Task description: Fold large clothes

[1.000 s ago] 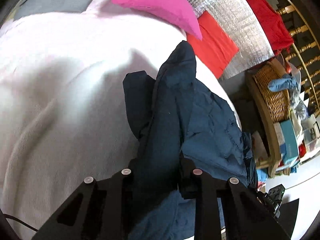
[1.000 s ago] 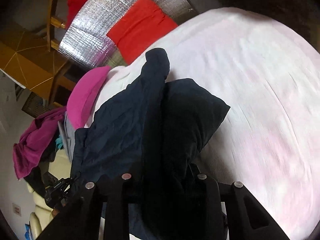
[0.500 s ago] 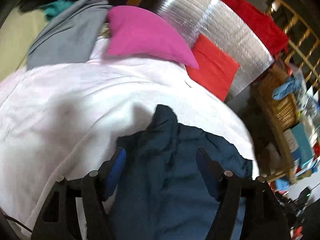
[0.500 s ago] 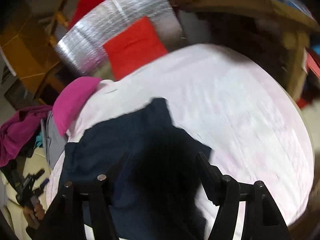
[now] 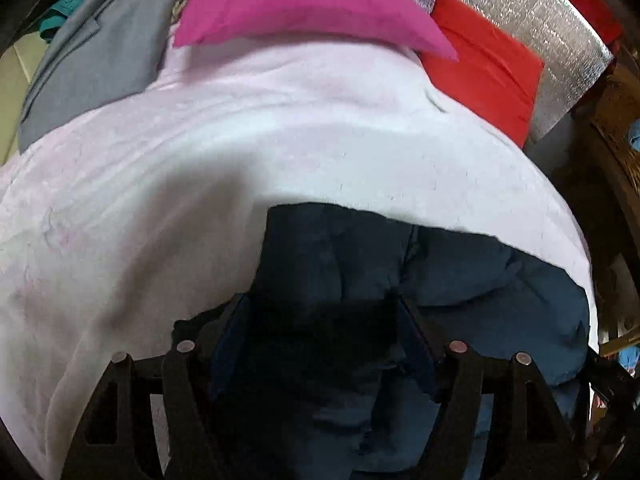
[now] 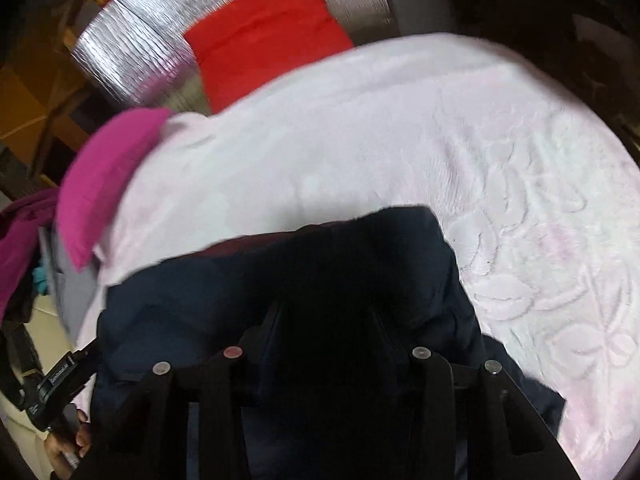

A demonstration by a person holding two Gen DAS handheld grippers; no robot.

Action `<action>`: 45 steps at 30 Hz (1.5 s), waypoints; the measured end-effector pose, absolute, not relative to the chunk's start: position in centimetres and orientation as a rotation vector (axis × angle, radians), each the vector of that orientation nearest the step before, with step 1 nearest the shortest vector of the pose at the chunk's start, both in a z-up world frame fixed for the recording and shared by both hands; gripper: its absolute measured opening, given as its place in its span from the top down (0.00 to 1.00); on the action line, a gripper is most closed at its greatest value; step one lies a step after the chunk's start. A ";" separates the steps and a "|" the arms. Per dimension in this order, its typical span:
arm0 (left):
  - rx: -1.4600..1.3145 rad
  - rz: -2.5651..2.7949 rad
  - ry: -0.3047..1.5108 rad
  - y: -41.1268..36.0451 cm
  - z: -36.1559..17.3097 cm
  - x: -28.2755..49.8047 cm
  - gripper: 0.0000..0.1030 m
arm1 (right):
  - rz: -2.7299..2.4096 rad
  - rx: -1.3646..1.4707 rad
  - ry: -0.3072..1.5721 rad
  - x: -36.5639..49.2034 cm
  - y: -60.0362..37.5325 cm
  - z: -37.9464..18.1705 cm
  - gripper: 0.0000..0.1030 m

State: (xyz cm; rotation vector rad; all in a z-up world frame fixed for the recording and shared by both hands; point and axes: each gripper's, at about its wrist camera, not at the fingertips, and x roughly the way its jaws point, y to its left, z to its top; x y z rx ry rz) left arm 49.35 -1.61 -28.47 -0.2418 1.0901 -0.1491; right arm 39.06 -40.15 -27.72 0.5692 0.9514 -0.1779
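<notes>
navy padded jacket [image 5: 460, 280] lies crumpled and bunched at the near edge of the pale pink bed cover [image 5: 240, 140]. left gripper [image 5: 324, 312] apart above it, gripping nothing. right gripper [image 6: 326, 312] closing over the dark fabric, pads unclear.

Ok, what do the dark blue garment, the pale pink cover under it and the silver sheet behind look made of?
Dark blue garment: seemingly thin padded synthetic, matte, puffy with stitched seams. Pale pink cover: plush fleece-like textile, with embossed flower shapes. Silver sheet: reflective foil, probably insulation, with a shiny dimpled grid.
</notes>
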 end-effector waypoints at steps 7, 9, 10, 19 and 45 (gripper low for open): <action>-0.246 -0.191 1.024 0.5 -26.0 46.5 0.27 | -0.113 0.615 0.916 36.0 -41.2 -25.8 0.45; -0.273 -0.204 0.997 1.9 -25.2 45.4 0.27 | -0.100 0.621 0.869 33.5 -41.9 -24.3 0.31; -0.293 -0.209 0.987 3.1 -24.8 44.6 0.25 | -0.108 0.618 0.846 31.8 -42.6 -23.7 0.30; -0.395 -0.242 1.220 8.0 -29.3 41.2 0.18 | -0.129 0.799 0.857 21.5 -48.0 -27.1 0.19; -0.533 -0.269 1.087 1.7 -30.6 47.5 0.35 | -0.208 0.577 0.809 37.2 -42.9 -29.1 0.41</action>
